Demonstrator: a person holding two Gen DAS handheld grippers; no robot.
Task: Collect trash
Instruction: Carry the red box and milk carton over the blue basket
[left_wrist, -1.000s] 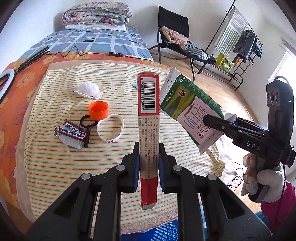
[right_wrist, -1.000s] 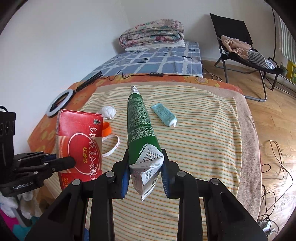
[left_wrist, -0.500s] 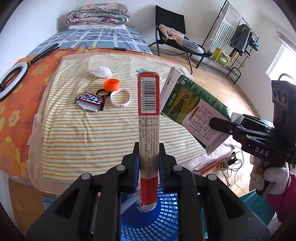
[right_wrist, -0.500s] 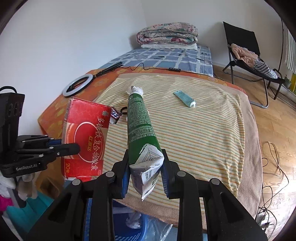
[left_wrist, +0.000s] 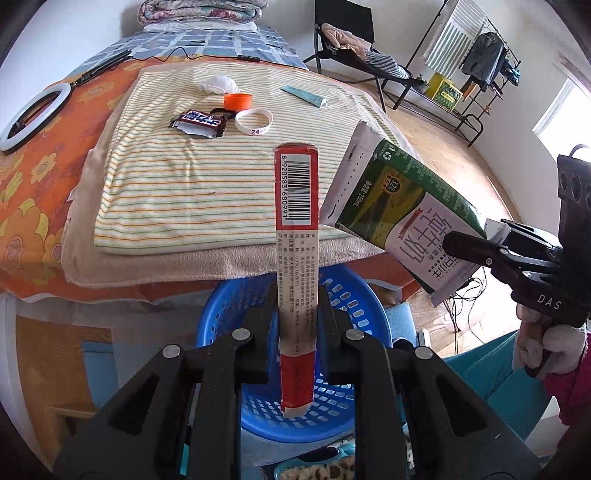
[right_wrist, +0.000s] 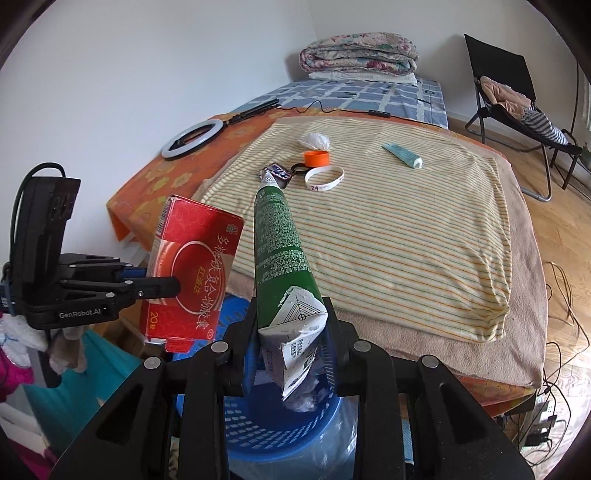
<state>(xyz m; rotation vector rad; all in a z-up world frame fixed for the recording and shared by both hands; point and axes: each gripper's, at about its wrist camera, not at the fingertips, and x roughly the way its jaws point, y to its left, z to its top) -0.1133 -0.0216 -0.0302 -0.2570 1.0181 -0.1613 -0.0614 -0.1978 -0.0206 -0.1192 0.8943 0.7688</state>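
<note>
Blue plastic basket (left_wrist: 295, 417) sits below both loads, the left gripper (left_wrist: 295, 332) clamped on a red box (left_wrist: 295, 206) and the right gripper (right_wrist: 291, 343) on a green milk carton (right_wrist: 280, 251), either likely to glance off the rim if dropped off-centre, while wrapper (left_wrist: 197, 122) and tube (right_wrist: 402, 155) wait on the bed (right_wrist: 406, 240).

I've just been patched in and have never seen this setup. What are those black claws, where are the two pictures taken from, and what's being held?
No robot arm here: a person carries a two-finger gripper in each hand, with a camera behind the fingers. In its own view the left gripper clamps a flat red box; in the other the right gripper clamps a green milk carton. Both hang above a blue basket. On the striped cloth lie a candy wrapper, orange cap, white wristband, crumpled tissue and small tube.
</note>
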